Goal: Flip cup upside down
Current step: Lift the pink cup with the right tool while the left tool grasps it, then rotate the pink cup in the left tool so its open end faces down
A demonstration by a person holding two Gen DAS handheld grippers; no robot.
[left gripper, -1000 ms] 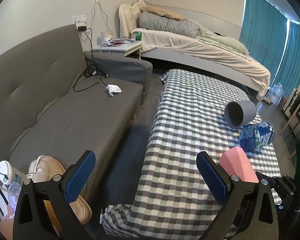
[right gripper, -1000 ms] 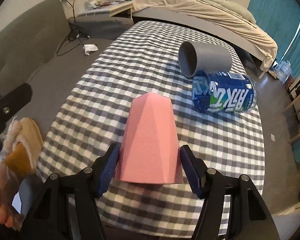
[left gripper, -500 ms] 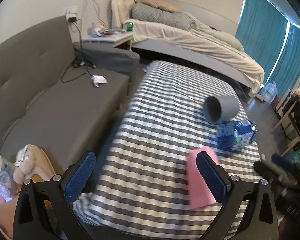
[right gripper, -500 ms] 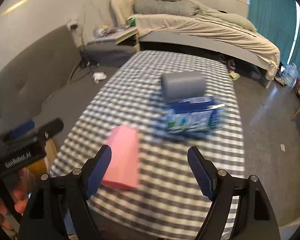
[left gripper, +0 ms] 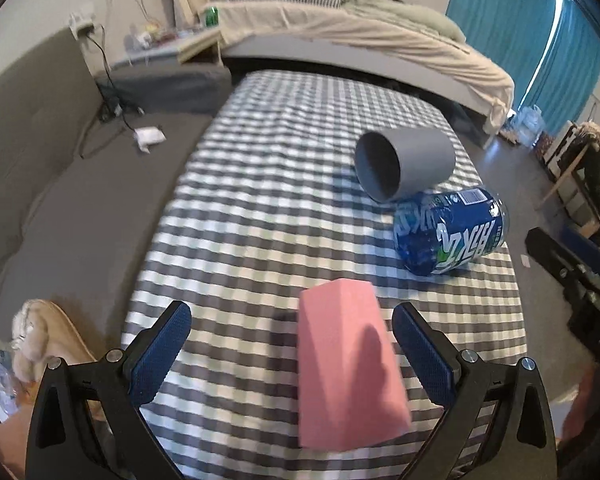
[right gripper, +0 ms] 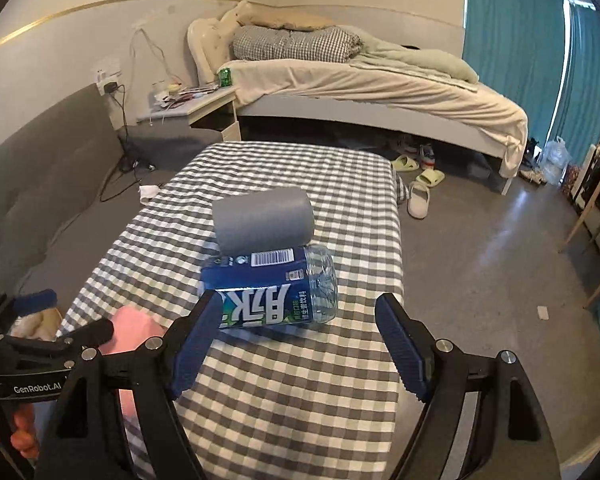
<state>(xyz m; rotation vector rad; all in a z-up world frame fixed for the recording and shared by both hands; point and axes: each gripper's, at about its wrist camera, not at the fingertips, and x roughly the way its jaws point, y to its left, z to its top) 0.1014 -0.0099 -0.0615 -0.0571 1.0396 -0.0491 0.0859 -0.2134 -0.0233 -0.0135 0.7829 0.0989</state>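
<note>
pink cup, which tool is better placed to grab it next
Left. The pink cup stands between the open fingers of the left tool, so closing should catch it. The right tool faces the blue-labelled bottle, with the cup off to its left.

Right claw released the pink cup; left claw now straddles it.

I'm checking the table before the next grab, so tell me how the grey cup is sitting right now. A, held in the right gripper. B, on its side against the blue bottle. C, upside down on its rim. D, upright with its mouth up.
B: the grey cup lies on its side, open mouth facing sideways, touching the blue bottle.
</note>
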